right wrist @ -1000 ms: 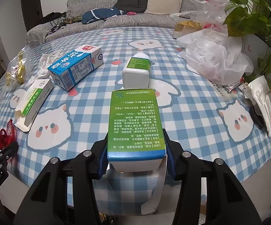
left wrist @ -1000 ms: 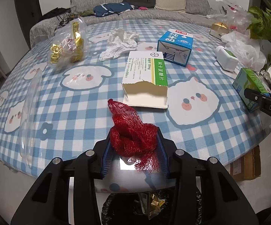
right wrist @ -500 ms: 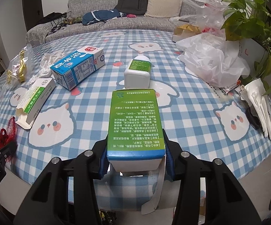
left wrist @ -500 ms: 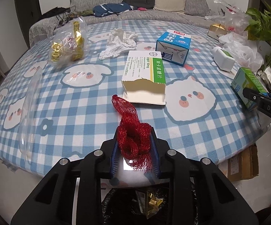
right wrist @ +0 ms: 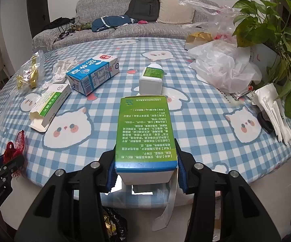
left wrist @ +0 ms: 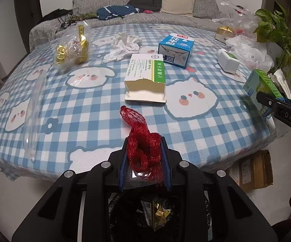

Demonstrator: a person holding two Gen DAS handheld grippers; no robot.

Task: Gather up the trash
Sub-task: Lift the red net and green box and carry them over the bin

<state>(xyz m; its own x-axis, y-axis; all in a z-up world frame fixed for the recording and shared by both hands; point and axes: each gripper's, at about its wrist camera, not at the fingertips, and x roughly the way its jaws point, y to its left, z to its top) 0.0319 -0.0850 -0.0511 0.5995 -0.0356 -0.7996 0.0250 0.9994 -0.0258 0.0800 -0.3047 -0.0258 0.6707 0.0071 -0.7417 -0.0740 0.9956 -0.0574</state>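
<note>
Down at the near edge of the checked tablecloth (left wrist: 80,109) I had both tools out past the rim, where the cloth dropped away and bare floor showed. My left gripper (left wrist: 144,157) was clamped on the red mesh bag (left wrist: 143,149), its loose end curling up and forward over the cloth. Directly beneath it sat the black-lined bin (left wrist: 157,213), with gold foil scraps inside; my gripper's frame cut off most of its rim. My right gripper (right wrist: 145,170) was pinched on the green medicine box (right wrist: 145,131), which stuck out forward over the table edge, a torn flap hanging from its near end. Only a corner of the bin liner (right wrist: 113,225) showed in the right wrist view.

Open cloth lay ahead of both tools. Farther in lay the torn white-and-green carton (left wrist: 146,78), the blue milk carton (left wrist: 175,49), the crumpled tissue (left wrist: 123,46), the white bottle (right wrist: 151,80) and a clear bag of gold wrappers (left wrist: 72,44). At the right edge, white plastic bags (right wrist: 224,68) and a leafy plant (right wrist: 266,26) crowded the rim. A clear film strip (left wrist: 33,113) at the left edge was hard to make out.
</note>
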